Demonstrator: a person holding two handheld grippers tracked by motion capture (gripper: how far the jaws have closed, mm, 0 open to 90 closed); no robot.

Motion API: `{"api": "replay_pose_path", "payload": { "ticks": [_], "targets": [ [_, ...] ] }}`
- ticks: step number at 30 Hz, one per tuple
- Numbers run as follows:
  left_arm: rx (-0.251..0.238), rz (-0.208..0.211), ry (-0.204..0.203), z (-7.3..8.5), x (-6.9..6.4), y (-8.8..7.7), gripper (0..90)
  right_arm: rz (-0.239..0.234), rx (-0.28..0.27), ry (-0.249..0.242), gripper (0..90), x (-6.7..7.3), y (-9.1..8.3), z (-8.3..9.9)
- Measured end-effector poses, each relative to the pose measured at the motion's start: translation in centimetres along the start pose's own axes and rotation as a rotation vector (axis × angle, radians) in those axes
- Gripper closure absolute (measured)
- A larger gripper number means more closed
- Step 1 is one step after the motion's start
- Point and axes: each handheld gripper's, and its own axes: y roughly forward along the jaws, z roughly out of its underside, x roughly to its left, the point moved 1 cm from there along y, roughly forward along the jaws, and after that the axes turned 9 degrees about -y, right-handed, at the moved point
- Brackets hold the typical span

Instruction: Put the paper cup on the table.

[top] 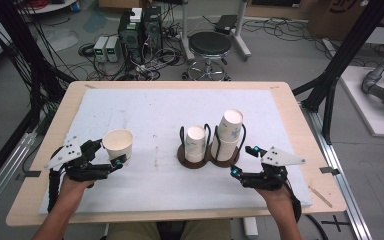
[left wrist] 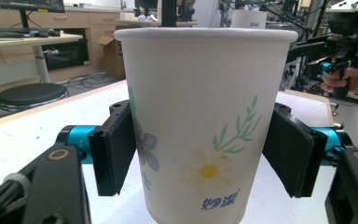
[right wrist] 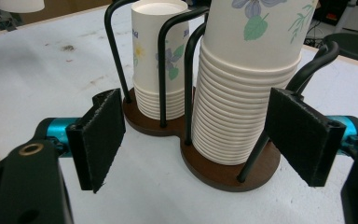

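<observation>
High view: the left gripper is holding one paper cup off to the left, well apart from the cup holder. Left gripper view: pads clamping its sides. Right gripper view: the right gripper is sitting wide open by the taller stack, so most of the job is probably still to do.

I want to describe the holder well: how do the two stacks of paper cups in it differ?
The right stack is taller than the left stack. Seen from above, the right stack's top cup leans slightly, while the left stack stands straight. Both are upside-down white cups with flower prints, standing between black wire loops on the brown holder.
</observation>
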Motion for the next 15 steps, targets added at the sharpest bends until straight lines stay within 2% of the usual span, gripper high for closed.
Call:
{"api": "replay_pose_path", "payload": {
  "ticks": [3, 9, 11, 15],
  "targets": [
    [-0.012, -0.017, 0.014, 0.1, 0.7, 0.3, 29.7, 0.001, 0.0, 0.002, 20.8, 0.0, 0.0, 0.0],
    [-0.06, -0.082, -0.021, -0.1, 2.7, 0.8, 29.8, -0.001, 0.0, 0.002, 20.8, -0.1, -0.1, 0.1],
    [-0.063, -0.107, -0.019, -0.1, 3.2, 1.0, 29.9, 0.0, -0.007, -0.003, 20.8, -0.2, -0.1, 0.1],
    [-0.061, -0.157, -0.04, 0.0, 4.4, 1.6, 29.9, -0.003, -0.006, 0.002, 20.8, -0.3, -0.1, 0.1]
  ]
}}
